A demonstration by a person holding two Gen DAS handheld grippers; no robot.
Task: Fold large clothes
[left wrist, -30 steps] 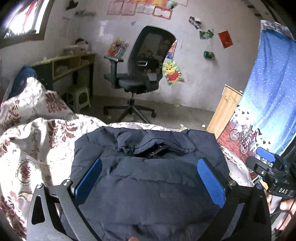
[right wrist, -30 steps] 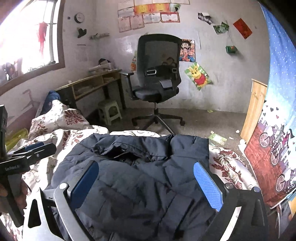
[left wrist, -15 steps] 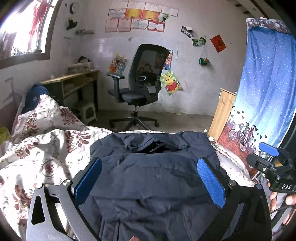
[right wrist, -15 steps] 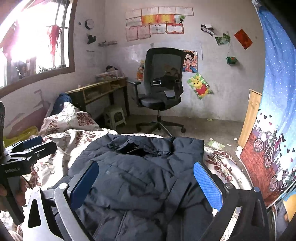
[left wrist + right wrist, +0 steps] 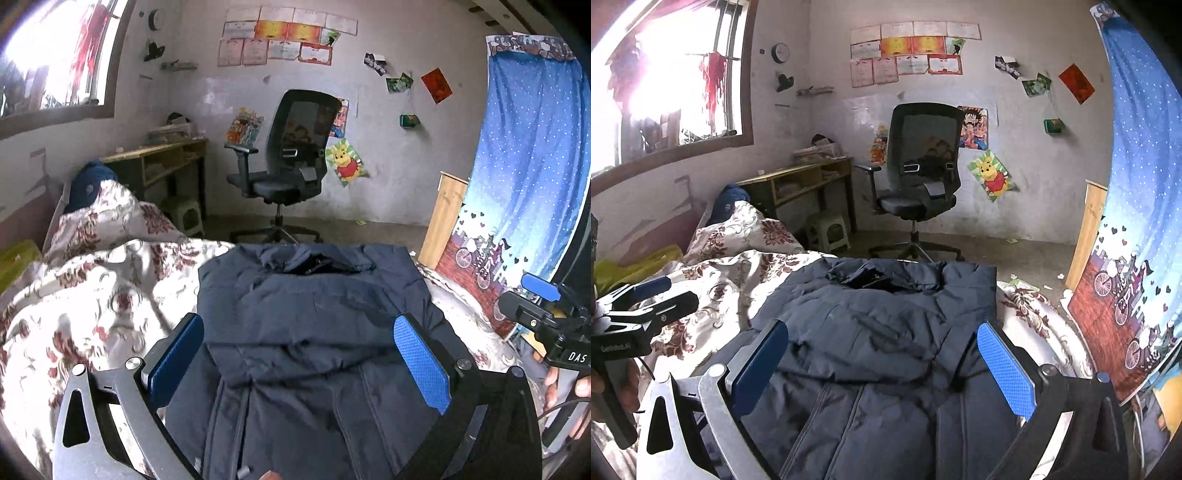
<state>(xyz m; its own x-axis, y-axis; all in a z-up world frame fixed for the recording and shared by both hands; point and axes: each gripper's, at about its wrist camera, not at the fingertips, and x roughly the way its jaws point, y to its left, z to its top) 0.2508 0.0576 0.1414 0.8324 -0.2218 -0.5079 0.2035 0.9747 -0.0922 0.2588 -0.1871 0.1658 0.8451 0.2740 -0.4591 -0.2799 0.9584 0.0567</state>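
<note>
both pairs of blue-padded fingers stand wide apart with nothing between them: the left gripper (image 5: 297,354) and the right gripper (image 5: 882,356) each hang above the near part of the dark navy padded jacket (image 5: 306,332), and neither appears to touch it, though the very bottom of each view is hidden by the gripper frames.

the jacket lies on a cream bedspread with a dark red floral print (image 5: 92,295), collar end pointing away toward the black mesh office chair (image 5: 291,166). both sides look already brought in, since the outline is a narrow rectangle and an upper layer of cloth ends in a crosswise edge about midway down. the collar is rumpled and open, dark inside. the filling makes the cloth puffy, with soft creases and long vertical seams nearer the cameras.

judging by this, the task sits between folds: the sleeves seem done and the lengthwise fold is still to come. the next move would call for lowering both grippers to the near hem, one at each corner, pinching through the thick layers, and carrying that edge up toward the collar evenly so the bulk does not slide sideways.
</note>
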